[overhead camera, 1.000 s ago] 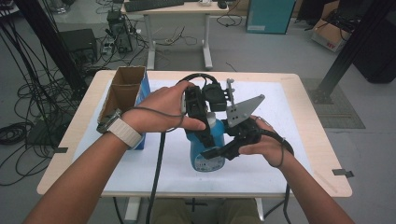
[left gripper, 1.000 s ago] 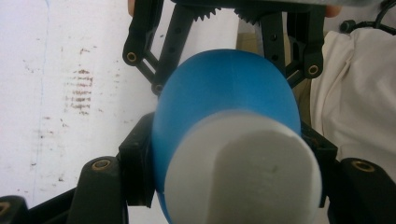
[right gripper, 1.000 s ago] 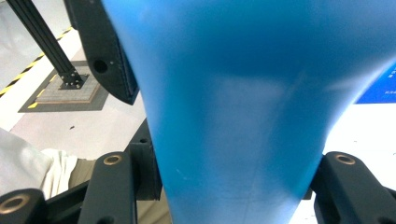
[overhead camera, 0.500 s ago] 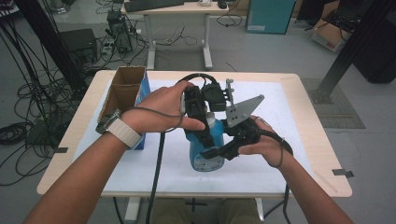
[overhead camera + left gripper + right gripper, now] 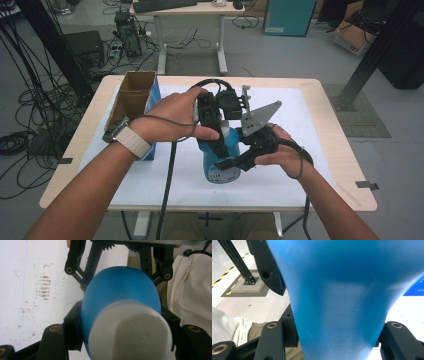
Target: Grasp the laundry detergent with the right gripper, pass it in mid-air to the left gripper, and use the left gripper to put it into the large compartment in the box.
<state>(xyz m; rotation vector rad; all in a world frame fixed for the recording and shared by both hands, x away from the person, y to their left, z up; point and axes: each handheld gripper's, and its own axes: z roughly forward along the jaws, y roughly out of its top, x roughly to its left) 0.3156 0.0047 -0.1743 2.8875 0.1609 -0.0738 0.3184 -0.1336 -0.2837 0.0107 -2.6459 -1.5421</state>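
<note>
A wooden table [image 5: 320, 95] carries a white mat [image 5: 300, 110], an open cardboard box [image 5: 131, 97] and a blue bottle [image 5: 222, 160]

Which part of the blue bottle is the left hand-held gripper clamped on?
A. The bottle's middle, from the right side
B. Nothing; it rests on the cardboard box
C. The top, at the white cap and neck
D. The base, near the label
C: the left hand-held gripper has its jaws on either side of the white cap at the top of the blue bottle, while the right hand-held gripper grips lower down.
</note>
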